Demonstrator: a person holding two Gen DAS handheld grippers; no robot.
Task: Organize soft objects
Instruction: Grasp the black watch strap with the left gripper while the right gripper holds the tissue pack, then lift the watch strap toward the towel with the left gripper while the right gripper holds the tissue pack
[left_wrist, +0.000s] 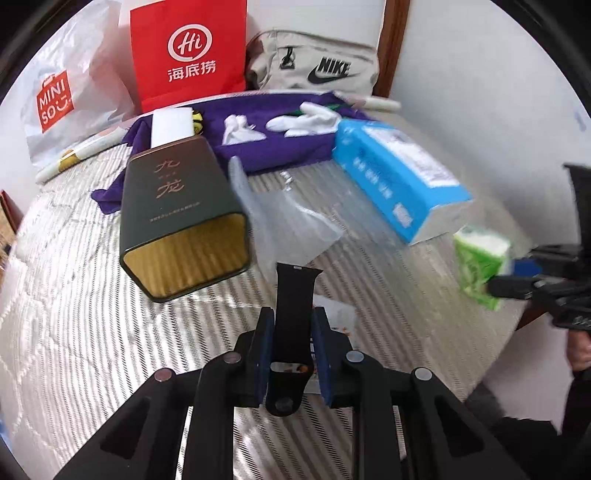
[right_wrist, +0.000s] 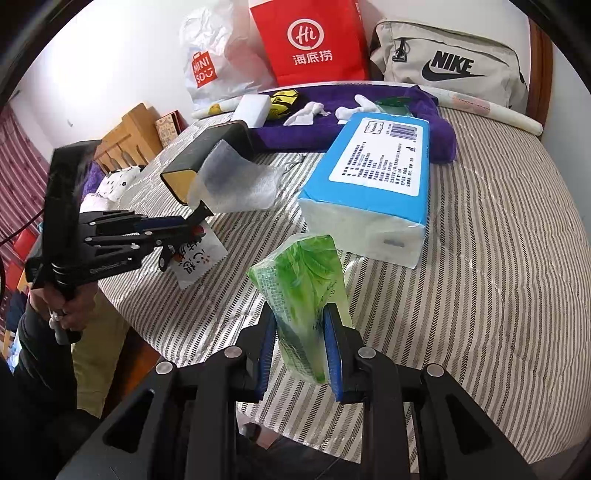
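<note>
My left gripper (left_wrist: 291, 325) is shut on a black watch strap (left_wrist: 293, 295), held above the striped bed cover; it also shows in the right wrist view (right_wrist: 195, 225). My right gripper (right_wrist: 300, 317) is shut on a green tissue pack (right_wrist: 301, 284), which also shows in the left wrist view (left_wrist: 480, 264) at the right. A blue tissue pack (right_wrist: 373, 173) lies on the bed. A dark green tin (left_wrist: 181, 214) lies on its side, its open end toward me. A clear foam pouch (left_wrist: 291, 218) lies beside it. White socks (left_wrist: 310, 120) rest on a purple towel (left_wrist: 280, 144).
A red paper bag (left_wrist: 188, 51), a white Miniso bag (left_wrist: 62, 103) and a beige Nike bag (left_wrist: 314, 62) stand against the wall behind the bed. A white block (left_wrist: 171, 127) lies on the towel. A printed card (right_wrist: 195, 258) lies near the bed's edge.
</note>
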